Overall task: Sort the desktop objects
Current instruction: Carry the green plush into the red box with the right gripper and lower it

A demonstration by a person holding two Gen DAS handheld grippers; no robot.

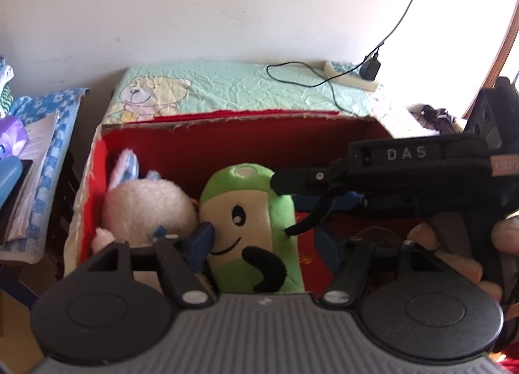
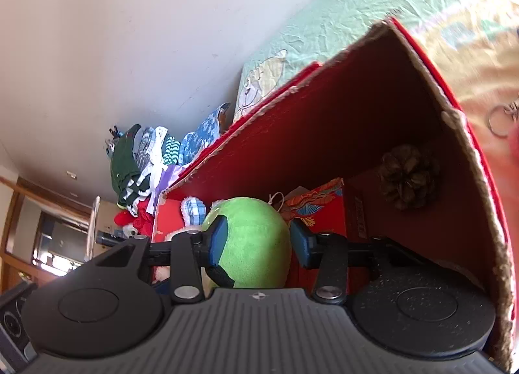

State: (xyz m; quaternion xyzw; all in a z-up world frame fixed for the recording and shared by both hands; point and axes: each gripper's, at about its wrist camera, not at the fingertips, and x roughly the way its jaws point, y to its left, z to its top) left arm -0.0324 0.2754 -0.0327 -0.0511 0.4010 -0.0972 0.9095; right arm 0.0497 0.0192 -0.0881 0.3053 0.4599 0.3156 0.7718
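Observation:
A green plush toy with a smiling face stands inside a red cardboard box, next to a white plush rabbit. My left gripper is open, its blue pads on either side of the green plush. My right gripper reaches into the box from the right, its blue pads around the top of the green plush, with a gap at the right pad. It shows in the left wrist view as a black tool marked DAS. A pine cone lies in the box's far corner.
The box stands on a mint bear-print cloth with a power strip and charger at the back. A side table with papers and a blue towel stands at the left. A colourful card lies in the box. A key ring lies outside it.

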